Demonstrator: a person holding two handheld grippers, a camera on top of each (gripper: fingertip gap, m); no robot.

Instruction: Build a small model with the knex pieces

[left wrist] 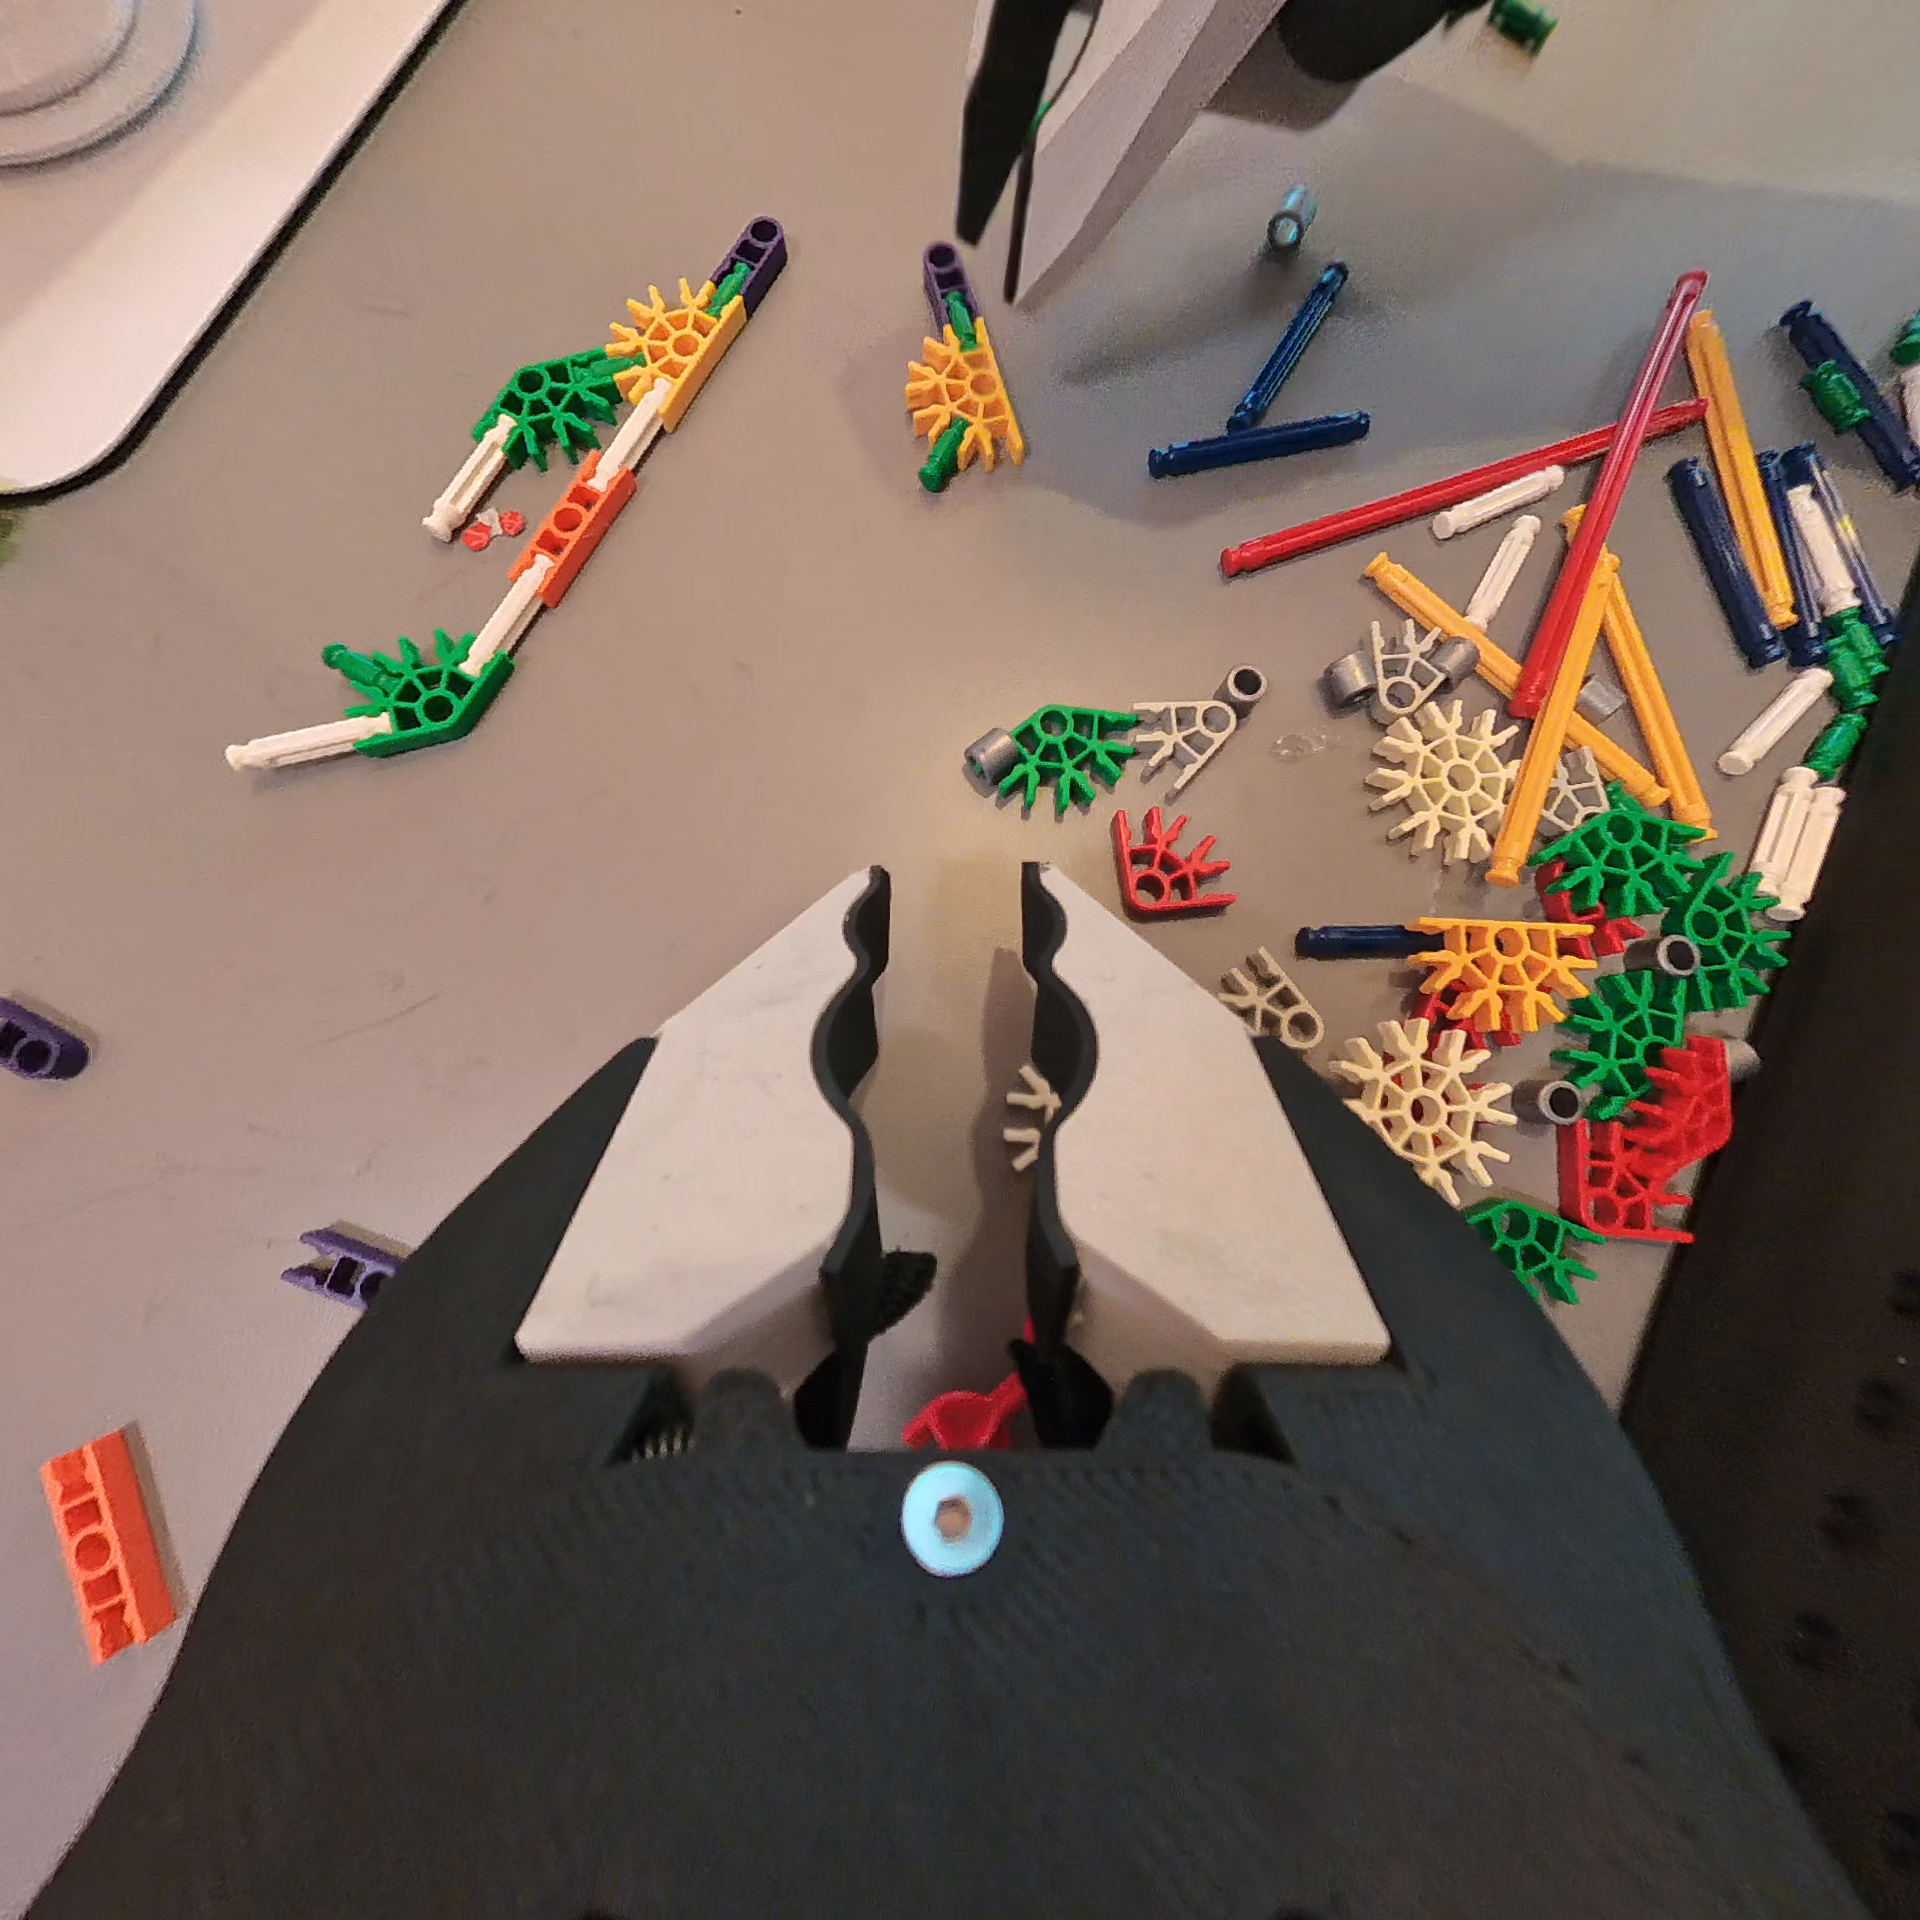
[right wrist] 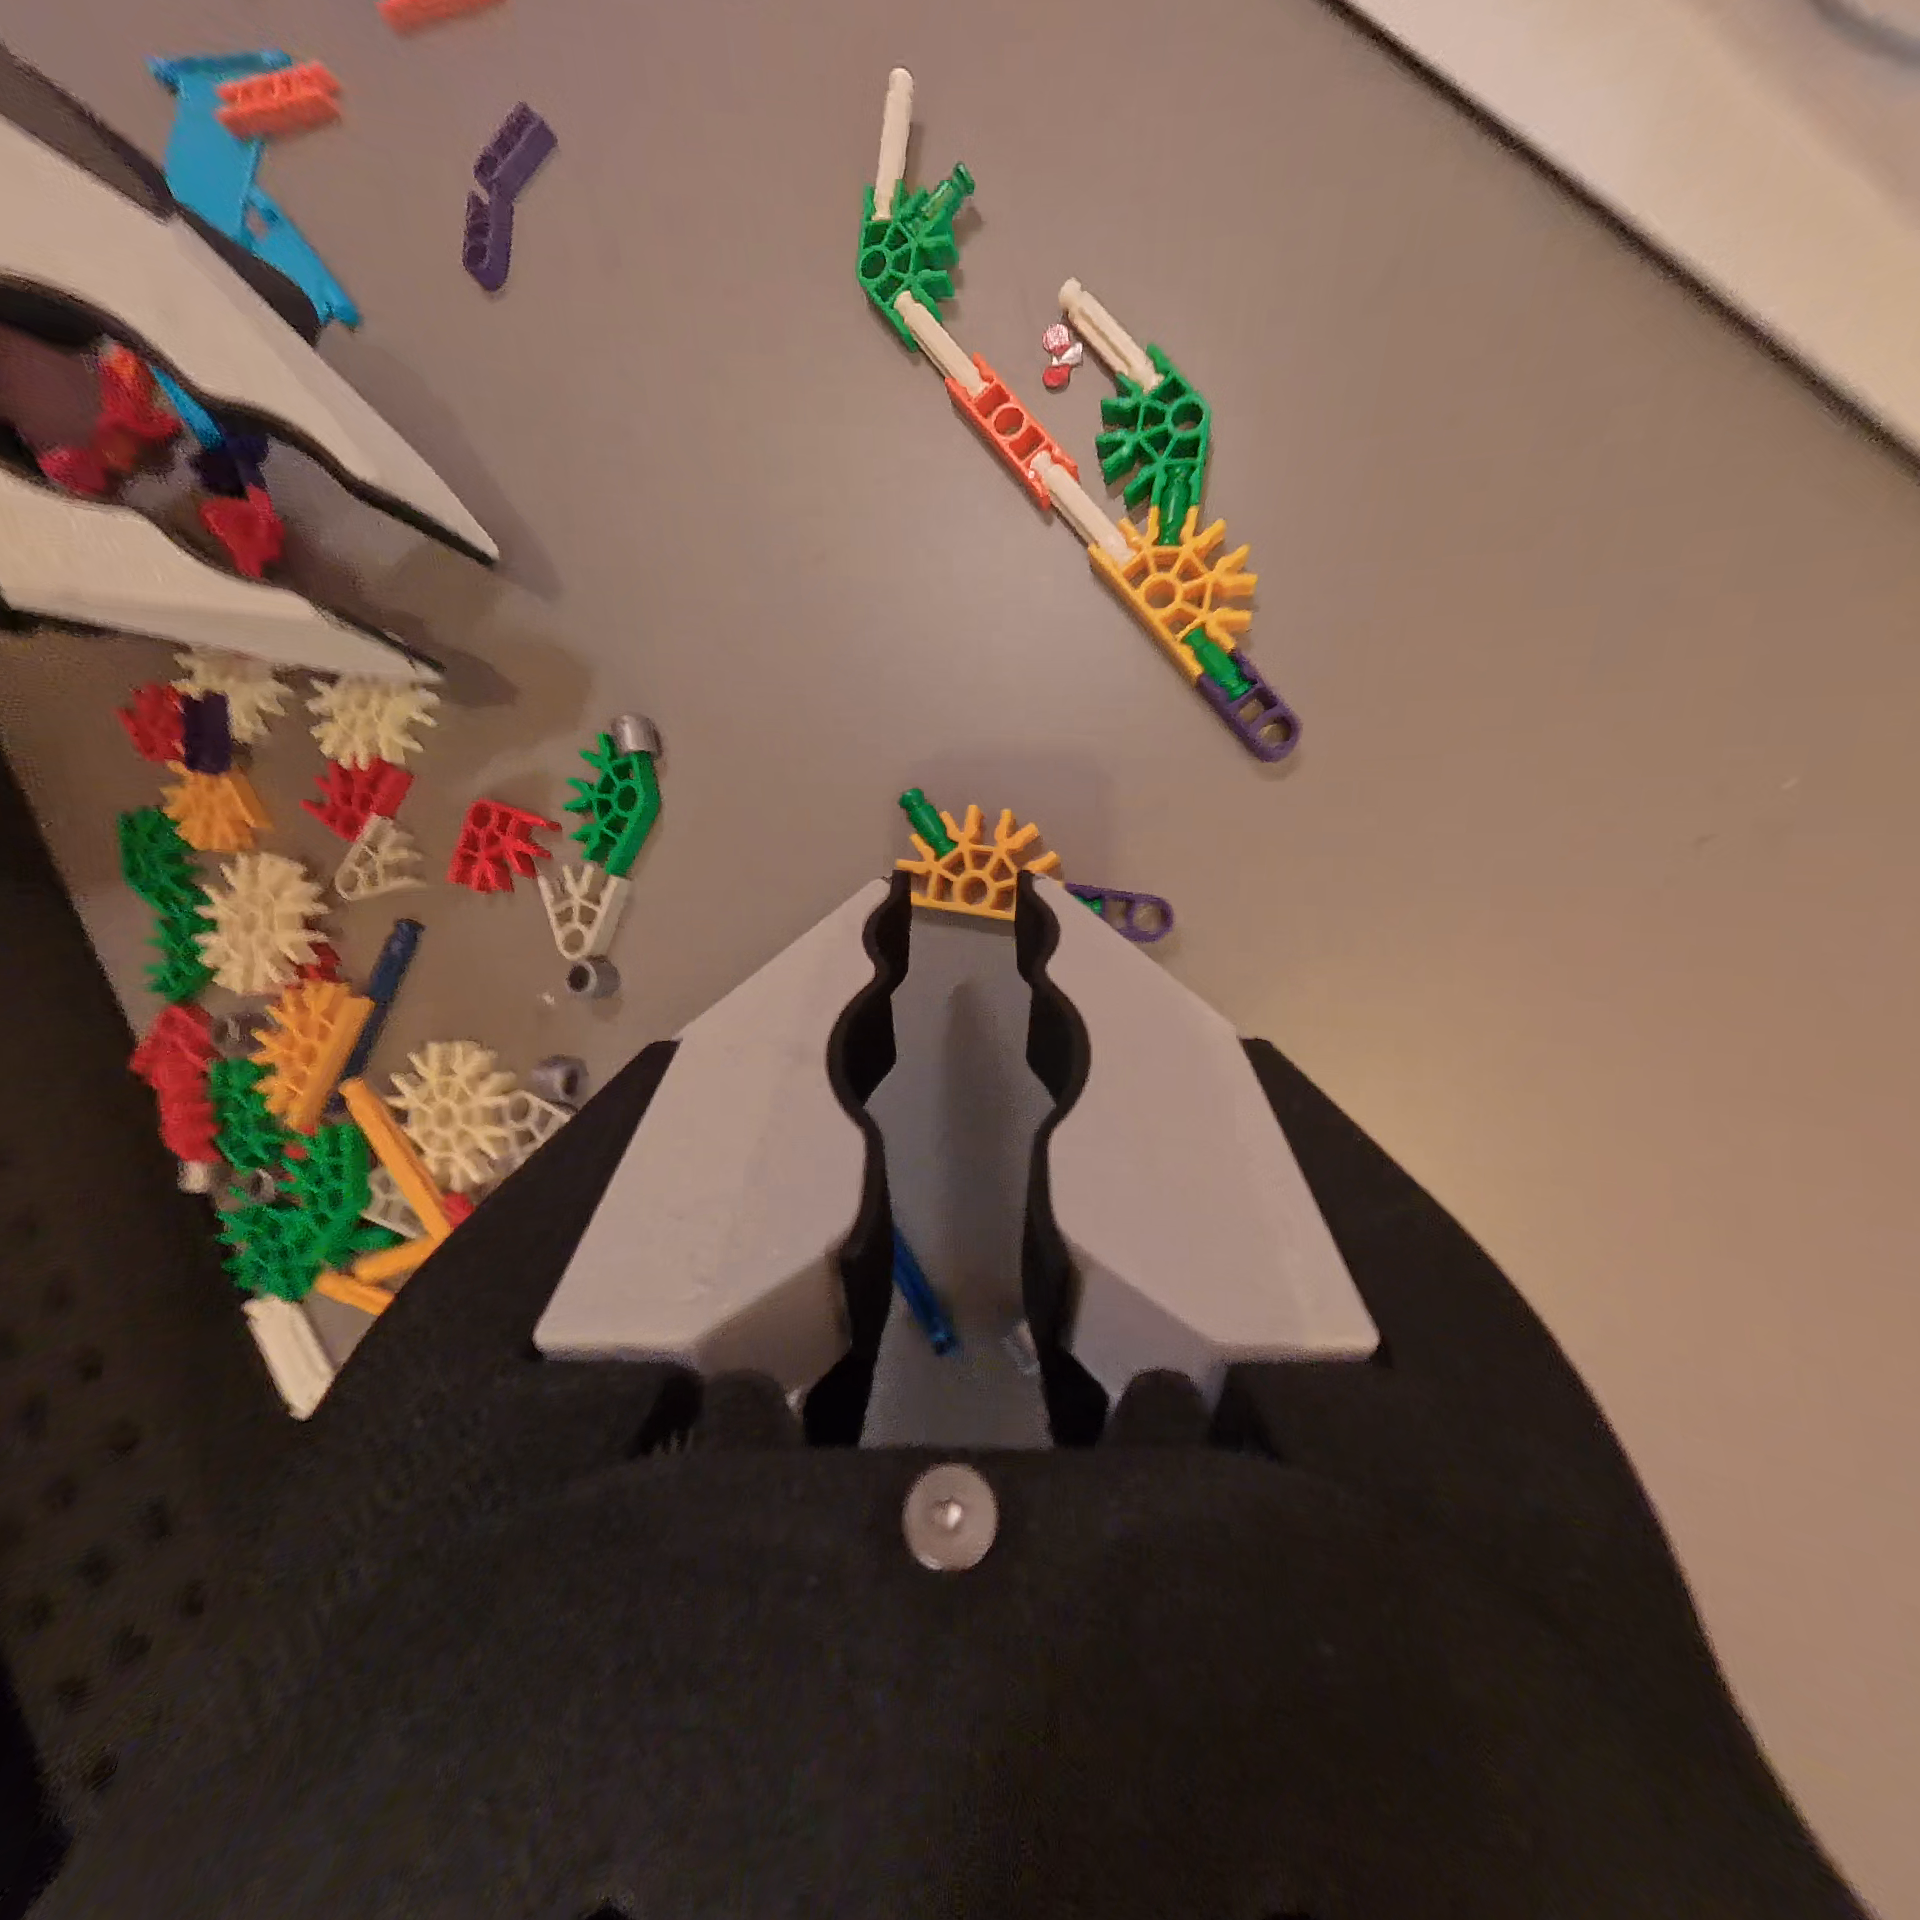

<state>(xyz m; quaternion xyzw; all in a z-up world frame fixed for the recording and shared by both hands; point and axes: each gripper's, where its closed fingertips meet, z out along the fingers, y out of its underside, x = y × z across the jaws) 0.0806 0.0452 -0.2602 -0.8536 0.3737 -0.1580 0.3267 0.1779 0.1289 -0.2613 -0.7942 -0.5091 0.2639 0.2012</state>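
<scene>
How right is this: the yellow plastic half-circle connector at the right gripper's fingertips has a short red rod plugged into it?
Not quite. In the right wrist view, the short rod plugged into the yellow plastic half-circle connector is green, not red. The connector does sit at the right gripper's fingertips.

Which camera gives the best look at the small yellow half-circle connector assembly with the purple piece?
The left wrist view: the small assembly lies whole and unobstructed beside the right gripper. In the right wrist view the right gripper covers its lower edge and part of the purple piece.
</scene>
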